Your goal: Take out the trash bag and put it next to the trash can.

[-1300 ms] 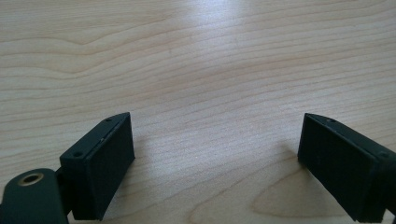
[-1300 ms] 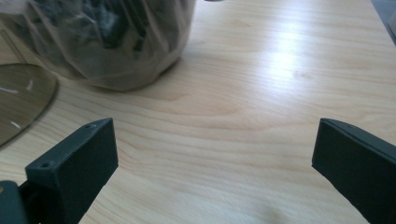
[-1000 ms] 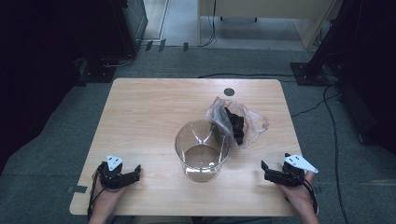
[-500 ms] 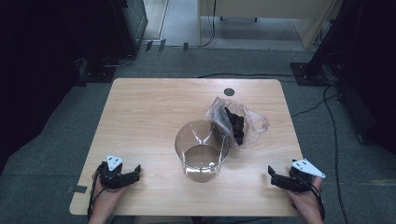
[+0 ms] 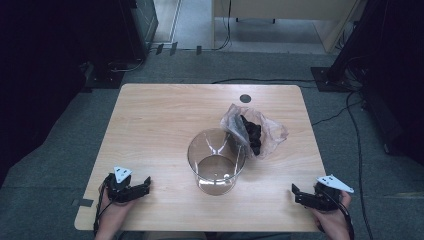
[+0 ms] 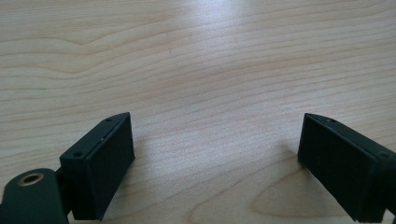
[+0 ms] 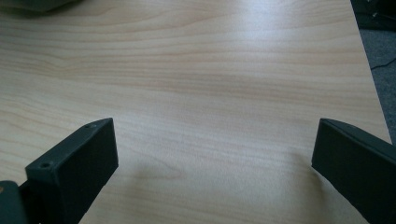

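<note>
A clear glass bowl (image 5: 216, 161) stands on the wooden table (image 5: 160, 125), near its front middle. Just behind and to its right lies a crumpled clear plastic bag (image 5: 265, 131) with dark pieces (image 5: 251, 134) inside. My left gripper (image 5: 145, 182) rests at the front left of the table, open, with bare wood between its jaws (image 6: 212, 154). At the front right corner, my right gripper (image 5: 295, 192) is also open and holds nothing (image 7: 215, 158). Both grippers sit well apart from the bowl.
A small dark round hole (image 5: 245, 98) marks the table's far edge. Grey carpet surrounds the table, with cables (image 5: 350, 115) on the floor at the right and dark equipment at the left and right. The table's right edge (image 7: 369, 70) lies close to my right gripper.
My right gripper has drawn back toward the front right corner of the table. The left gripper, bowl and bag have stayed where they were.
</note>
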